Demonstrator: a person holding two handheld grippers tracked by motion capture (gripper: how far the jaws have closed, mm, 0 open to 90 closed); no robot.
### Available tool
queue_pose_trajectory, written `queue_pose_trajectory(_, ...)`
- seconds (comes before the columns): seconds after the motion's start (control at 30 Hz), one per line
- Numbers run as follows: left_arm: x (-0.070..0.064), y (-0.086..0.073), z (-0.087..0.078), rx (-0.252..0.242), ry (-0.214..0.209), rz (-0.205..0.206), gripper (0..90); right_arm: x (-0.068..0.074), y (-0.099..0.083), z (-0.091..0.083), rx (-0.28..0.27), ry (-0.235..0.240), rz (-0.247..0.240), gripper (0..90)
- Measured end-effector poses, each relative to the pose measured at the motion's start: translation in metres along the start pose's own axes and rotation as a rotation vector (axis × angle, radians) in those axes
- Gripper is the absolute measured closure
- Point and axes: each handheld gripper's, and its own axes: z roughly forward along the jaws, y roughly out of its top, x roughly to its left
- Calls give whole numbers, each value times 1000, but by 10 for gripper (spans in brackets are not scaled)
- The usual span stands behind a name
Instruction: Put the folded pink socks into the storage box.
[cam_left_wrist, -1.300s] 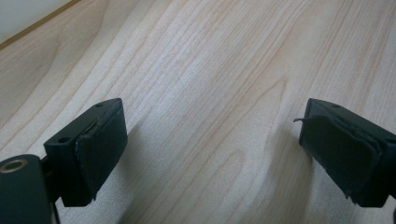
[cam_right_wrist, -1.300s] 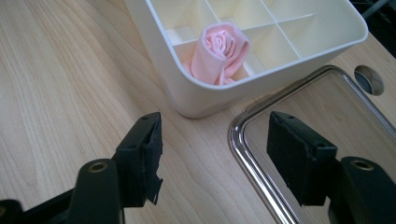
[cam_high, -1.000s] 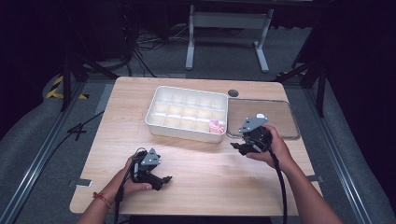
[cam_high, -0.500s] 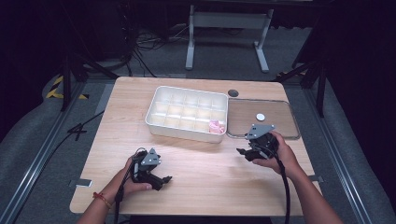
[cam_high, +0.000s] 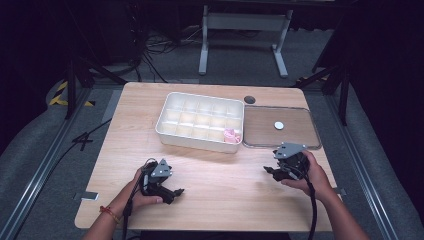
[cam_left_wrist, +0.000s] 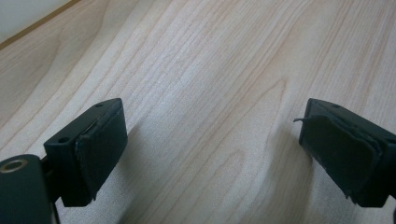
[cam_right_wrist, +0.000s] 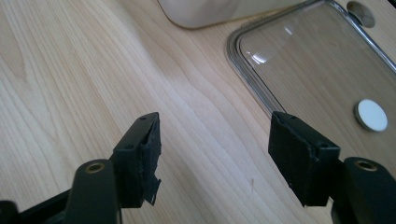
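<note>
While we are looking down from the high view, we are holding the left gripper and the right gripper low over the bare near part of the table, neither gripping anything; the white compartment tray is sitting well ahead of both sets of fingers, a pink piece lying in its near right corner compartment, and the clear lid is lying flat just beside the tray, likely set aside to keep the compartments reachable.

Along the left gripper view, the fingers are standing wide apart over plain wood, nothing between them.

Along the right gripper view, the fingers are likewise spread and empty; the lid's corner is lying just ahead of the far finger, its white disc beyond, so we are probably resting between steps.
</note>
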Motion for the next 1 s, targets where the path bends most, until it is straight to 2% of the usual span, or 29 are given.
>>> queue_pose_trajectory(0.1, 0, 0, 0, 0, 0, 0, 78, 0, -12, -3, -2, -2, 18, 342)
queue_pose_trajectory(0.33, 0, 0, 0, 0, 0, 0, 78, 5, -29, -7, 6, -33, 7, 340)
queue_pose_trajectory(0.4, 0, 0, 0, 0, 0, 0, 79, 8, -35, -10, -11, -31, 13, 340)
queue_pose_trajectory(0.57, 0, 0, 0, 0, 0, 0, 79, 10, -48, -11, -13, -35, 19, 336)
queue_pose_trajectory(0.63, 0, 0, 0, 0, 0, 0, 78, 11, -55, -11, -21, -43, 41, 337)
queue_pose_trajectory(0.8, 0, 0, 0, 0, 1, 0, 78, 11, -77, -10, -37, -19, 88, 333)
queue_pose_trajectory(0.9, 0, 0, 0, 0, 0, 0, 78, 11, -82, -10, -43, -15, 109, 328)
queue_pose_trajectory(1.0, 0, 0, 0, 1, 2, 1, 77, 12, -90, -10, -57, 3, 152, 317)
